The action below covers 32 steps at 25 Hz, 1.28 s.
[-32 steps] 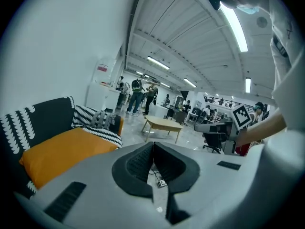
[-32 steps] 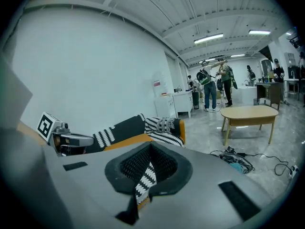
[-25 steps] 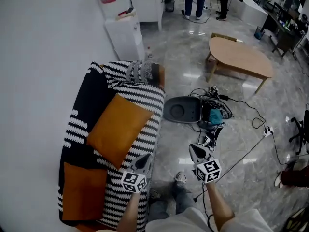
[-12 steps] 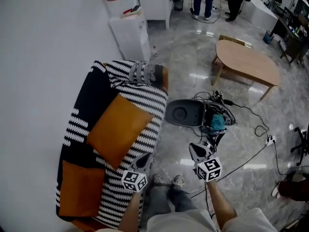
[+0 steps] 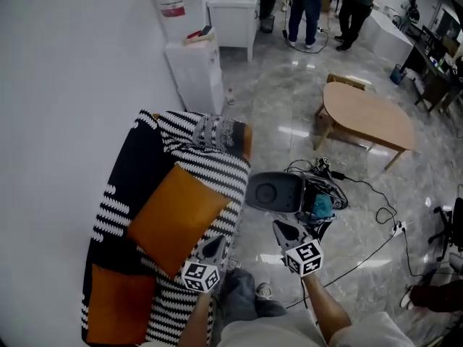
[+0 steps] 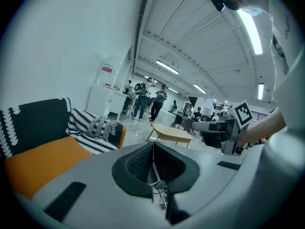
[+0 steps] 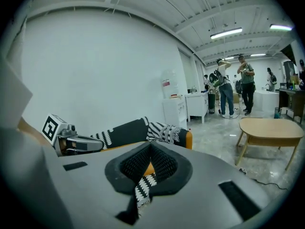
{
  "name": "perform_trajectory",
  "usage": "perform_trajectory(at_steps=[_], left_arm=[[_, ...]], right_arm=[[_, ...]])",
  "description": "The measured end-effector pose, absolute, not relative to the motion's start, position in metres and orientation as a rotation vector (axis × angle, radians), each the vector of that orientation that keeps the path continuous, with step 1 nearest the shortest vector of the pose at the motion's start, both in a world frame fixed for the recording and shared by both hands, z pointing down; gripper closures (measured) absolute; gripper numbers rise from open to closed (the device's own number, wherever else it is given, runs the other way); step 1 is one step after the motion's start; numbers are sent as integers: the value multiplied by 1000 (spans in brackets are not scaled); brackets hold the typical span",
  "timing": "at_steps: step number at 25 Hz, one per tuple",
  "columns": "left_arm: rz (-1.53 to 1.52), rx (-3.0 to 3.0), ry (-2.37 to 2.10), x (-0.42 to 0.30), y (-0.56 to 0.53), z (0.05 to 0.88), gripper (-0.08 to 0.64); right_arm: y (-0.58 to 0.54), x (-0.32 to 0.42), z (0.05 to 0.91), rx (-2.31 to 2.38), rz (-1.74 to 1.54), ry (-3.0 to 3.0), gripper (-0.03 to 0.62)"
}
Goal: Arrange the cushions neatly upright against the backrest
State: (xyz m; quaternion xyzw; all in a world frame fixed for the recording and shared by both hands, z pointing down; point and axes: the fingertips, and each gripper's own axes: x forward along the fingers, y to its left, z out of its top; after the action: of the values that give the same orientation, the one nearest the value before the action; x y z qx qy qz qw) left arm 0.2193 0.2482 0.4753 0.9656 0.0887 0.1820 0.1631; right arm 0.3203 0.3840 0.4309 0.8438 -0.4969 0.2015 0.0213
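A sofa (image 5: 217, 168) under a black-and-white striped cover stands by the wall at the left. One orange cushion (image 5: 177, 215) lies flat on the seat's middle, and another (image 5: 116, 302) rests at the near end. A grey patterned cushion (image 5: 217, 129) lies at the far end. My left gripper (image 5: 214, 246) hangs shut and empty over the seat's front edge, close to the middle cushion (image 6: 43, 161). My right gripper (image 5: 283, 230) is shut and empty above the floor, right of the sofa. The right gripper view looks across the left gripper (image 7: 76, 144) to the sofa (image 7: 126, 130).
A black round device (image 5: 273, 191) with tangled cables (image 5: 325, 186) lies on the floor just right of the sofa. A wooden oval table (image 5: 369, 110) stands beyond it. White cabinets (image 5: 197, 67) line the wall past the sofa. People stand at the far end.
The person has stepped along the sofa, and both grippers have moved with them; the right one has shifted left toward the sofa. Both jaws stay shut, and the cushions have not moved.
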Motion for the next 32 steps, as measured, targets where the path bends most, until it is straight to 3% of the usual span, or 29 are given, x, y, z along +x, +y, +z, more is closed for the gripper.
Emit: perform_trajectory(at_steps=[11,32], left_arm=[[466,2740,192,288,154,470,529],[473,2688,-176,292,10,490,529]], right_arm=[[284,390,428,2546,645,-1571,565],[116,433,457,2333,717,-1870,565]])
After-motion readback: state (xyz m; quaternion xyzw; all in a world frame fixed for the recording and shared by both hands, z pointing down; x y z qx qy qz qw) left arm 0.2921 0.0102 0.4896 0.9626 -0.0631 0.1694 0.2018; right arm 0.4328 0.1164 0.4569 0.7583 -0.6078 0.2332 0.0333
